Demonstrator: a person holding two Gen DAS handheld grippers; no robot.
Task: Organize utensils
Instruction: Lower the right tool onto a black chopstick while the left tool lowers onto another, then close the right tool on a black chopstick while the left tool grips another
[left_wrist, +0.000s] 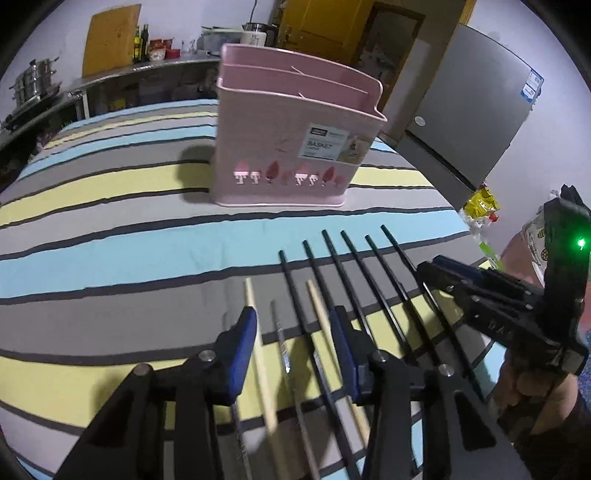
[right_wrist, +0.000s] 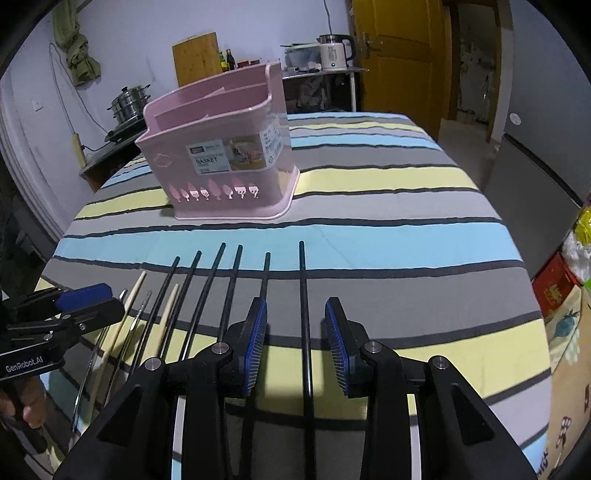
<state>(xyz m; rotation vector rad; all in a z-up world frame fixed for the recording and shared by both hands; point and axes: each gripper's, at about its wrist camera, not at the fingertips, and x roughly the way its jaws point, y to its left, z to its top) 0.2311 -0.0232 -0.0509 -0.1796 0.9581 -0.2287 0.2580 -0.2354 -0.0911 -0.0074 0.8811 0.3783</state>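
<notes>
Black chopsticks (right_wrist: 303, 314) lie in a row near the counter's (right_wrist: 388, 236) front edge, before the pink basket (right_wrist: 221, 155). Thin, stiff, slippery; best pinched mid-length. Right tool (right_wrist: 295, 332) straddles one, narrowly open, untouching; left tool (left_wrist: 295, 339) likewise half-open.

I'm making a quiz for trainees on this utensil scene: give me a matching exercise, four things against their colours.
Things:
1. basket
2. right-hand chopstick
3. finger pads
4. door

Colours:
A. blue
B. yellow-orange
C. pink
D. black

Pairs: 1-C, 2-D, 3-A, 4-B
</notes>
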